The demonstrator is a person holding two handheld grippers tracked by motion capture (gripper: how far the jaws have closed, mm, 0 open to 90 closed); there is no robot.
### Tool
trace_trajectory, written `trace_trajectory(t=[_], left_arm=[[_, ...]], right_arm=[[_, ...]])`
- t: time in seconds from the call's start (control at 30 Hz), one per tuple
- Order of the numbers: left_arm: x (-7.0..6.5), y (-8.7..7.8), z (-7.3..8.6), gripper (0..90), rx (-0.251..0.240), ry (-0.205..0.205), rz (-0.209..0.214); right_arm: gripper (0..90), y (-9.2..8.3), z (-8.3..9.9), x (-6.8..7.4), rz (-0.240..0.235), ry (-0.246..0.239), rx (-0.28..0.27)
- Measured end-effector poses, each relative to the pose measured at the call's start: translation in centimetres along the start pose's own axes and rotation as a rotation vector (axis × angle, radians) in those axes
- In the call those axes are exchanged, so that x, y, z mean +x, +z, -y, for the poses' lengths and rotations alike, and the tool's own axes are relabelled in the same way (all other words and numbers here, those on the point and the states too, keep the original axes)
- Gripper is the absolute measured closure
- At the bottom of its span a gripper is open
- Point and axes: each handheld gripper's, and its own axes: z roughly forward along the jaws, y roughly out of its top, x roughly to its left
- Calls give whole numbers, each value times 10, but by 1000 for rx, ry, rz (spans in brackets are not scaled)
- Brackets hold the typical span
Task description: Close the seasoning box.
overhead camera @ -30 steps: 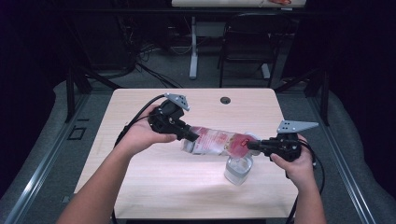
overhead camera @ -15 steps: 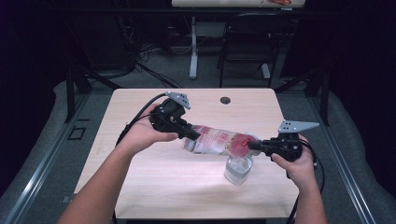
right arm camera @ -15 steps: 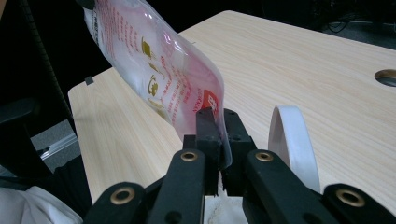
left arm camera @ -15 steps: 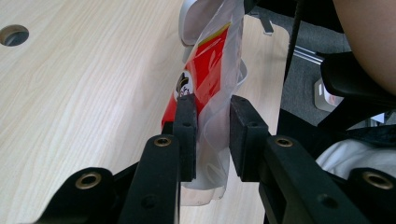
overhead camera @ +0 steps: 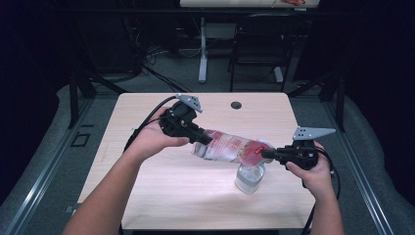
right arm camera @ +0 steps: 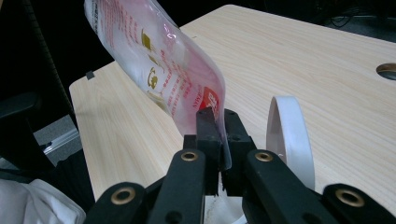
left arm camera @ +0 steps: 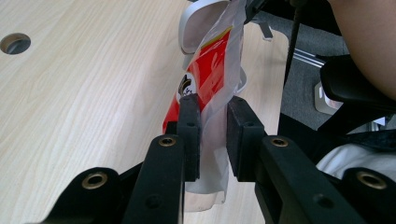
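A clear plastic pouch [overhead camera: 227, 146] with red print hangs stretched and tilted between my two grippers, above the wooden table [overhead camera: 147, 196]. My left gripper [overhead camera: 203, 142] holds its upper left end. In the left gripper view the pouch [left arm camera: 210, 70] sits pinched between the jaws of this gripper [left arm camera: 212, 114], which have just been closing on it. My right gripper [overhead camera: 266, 154] is shut on the lower right end, its jaws [right arm camera: 217, 123] clamped tight on the pouch edge [right arm camera: 163, 60]. A clear glass [overhead camera: 249, 177] stands on the table right under that lower end; its rim [right arm camera: 287, 135] is beside my right jaws.
A round cable hole [overhead camera: 236, 105] lies near the table's far edge. Cables trail from both grippers. Desk legs and a chair stand on the floor beyond the table. The person's forearms come in from the near edge.
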Motion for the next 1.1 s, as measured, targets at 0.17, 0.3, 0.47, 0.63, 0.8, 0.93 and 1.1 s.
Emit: trace_trajectory(t=[0.17, 0.3, 0.47, 0.63, 0.8, 0.93, 1.1], left_arm=[[0, 0, 0, 783, 1, 2, -4], [1, 0, -1, 791, 1, 3, -9], [0, 0, -3, 797, 2, 7, -11], [-1, 1, -5, 802, 4, 9, -14], [-4, 0, -7, 806, 8, 19, -18], [-6, -1, -8, 808, 6, 23, -20], [-8, -2, -11, 810, 6, 32, -17]], right_arm=[[887, 0, 0, 0, -1, 1, -2], [887, 0, 0, 0, -2, 3, -4], [887, 0, 1, -1, -8, 11, -10], [888, -1, 1, -1, -6, 13, -7], [888, -1, 2, -2, -7, 9, 6], [888, -1, 2, -1, -10, 10, 12], [888, -1, 2, -1, -15, 8, 22]])
